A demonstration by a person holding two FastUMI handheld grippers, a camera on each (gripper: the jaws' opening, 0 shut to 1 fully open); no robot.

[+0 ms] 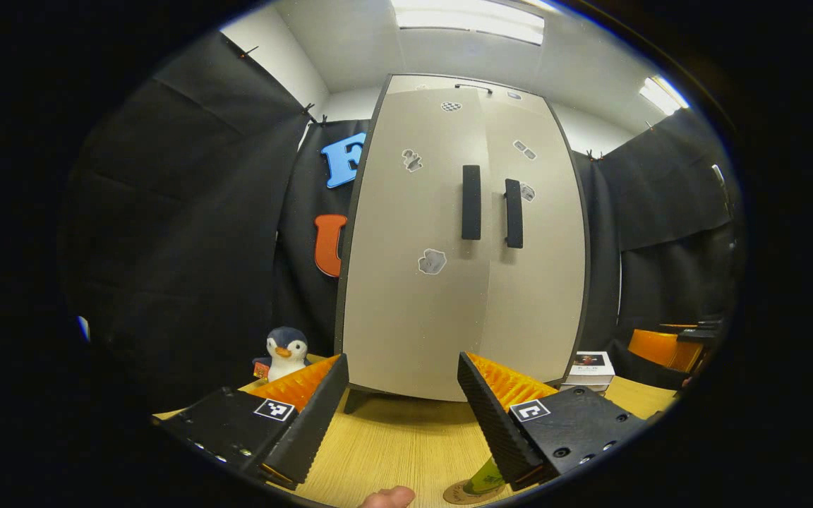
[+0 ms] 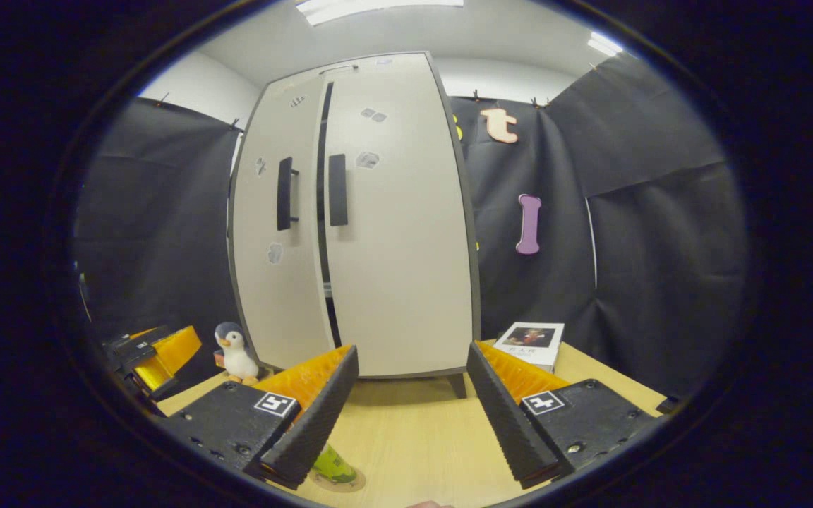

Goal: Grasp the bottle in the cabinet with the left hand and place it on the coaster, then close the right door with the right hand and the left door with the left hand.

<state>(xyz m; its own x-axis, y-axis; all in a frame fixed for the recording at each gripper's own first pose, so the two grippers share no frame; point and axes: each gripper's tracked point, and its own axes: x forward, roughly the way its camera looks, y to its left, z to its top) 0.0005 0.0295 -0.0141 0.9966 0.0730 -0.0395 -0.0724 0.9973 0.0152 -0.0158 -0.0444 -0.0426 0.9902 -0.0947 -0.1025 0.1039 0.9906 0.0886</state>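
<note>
The pale cabinet (image 1: 413,282) stands on the wooden table, its two dark handles (image 1: 471,202) side by side. In the right gripper view a narrow dark gap runs between the left door (image 2: 272,282) and the right door (image 2: 399,268). A green bottle (image 2: 332,464) stands on a round coaster (image 2: 343,482) at the near table edge; it is also low in the left gripper view (image 1: 484,480). My left gripper (image 1: 401,367) is open and faces the doors with nothing between its fingers. My right gripper (image 2: 413,351) is open too, in front of the right door.
A plush penguin (image 1: 285,353) sits left of the cabinet and a boxed book (image 2: 530,342) lies to its right. The other gripper (image 2: 159,349) hangs at the left. A fingertip (image 1: 389,497) shows at the bottom edge. Black cloth walls surround the table (image 1: 406,437).
</note>
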